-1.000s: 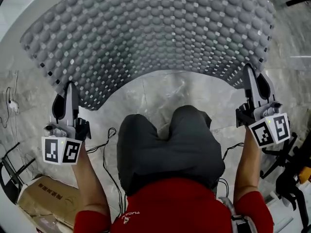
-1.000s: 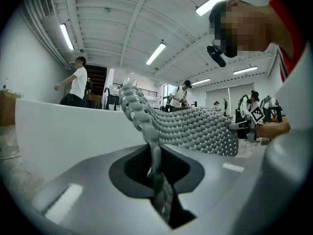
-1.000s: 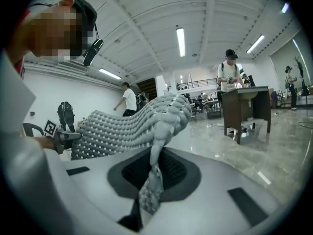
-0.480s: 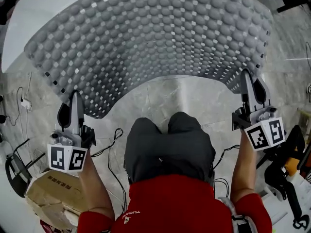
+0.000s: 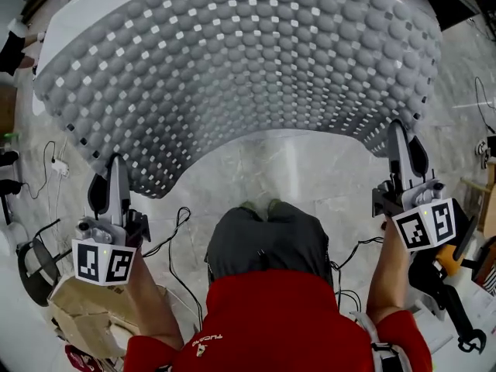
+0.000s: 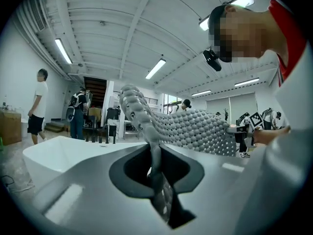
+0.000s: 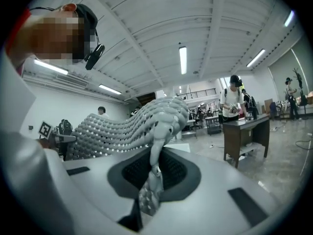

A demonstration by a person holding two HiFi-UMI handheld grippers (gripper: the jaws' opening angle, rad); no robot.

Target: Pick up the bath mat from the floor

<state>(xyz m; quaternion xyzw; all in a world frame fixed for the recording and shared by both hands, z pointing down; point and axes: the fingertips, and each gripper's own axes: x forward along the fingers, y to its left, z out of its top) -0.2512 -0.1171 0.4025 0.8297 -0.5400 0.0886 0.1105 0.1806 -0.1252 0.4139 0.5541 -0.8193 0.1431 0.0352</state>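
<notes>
Where the left gripper (image 5: 118, 165) meets the bath mat (image 5: 240, 68), its two fingers are closed tight on the mat's near left corner, and the left gripper view shows the grey pebbled sheet squeezed thin between the pads. Behind and below those fingers a cardboard box (image 5: 77, 312) and loose black cables (image 5: 177, 231) lie on the marble floor (image 5: 294, 157). Beyond the fingertips, past the mat, stands a white bathtub (image 6: 58, 153), with a bystander (image 6: 38, 106) farther off to the left.

From that corner the mat runs rightward, stretched between the two pairs of fingers. Its near edge is lifted clear of the floor (bowing away from the person in a shallow arch), and its knobbly, hole-dotted face spreads out ahead of both sets of fingertips. Whether its far edge touches the bathtub cannot be told. Between the grippers, nearer than the fingers, are the person's grey trousers (image 5: 267, 242).

The right gripper (image 5: 397, 134) is likewise clamped on the mat's near right corner, with the material bunched between its pads. Off to the right of those fingers a dark desk (image 7: 244, 129) stands with someone (image 7: 234, 102) at it.
</notes>
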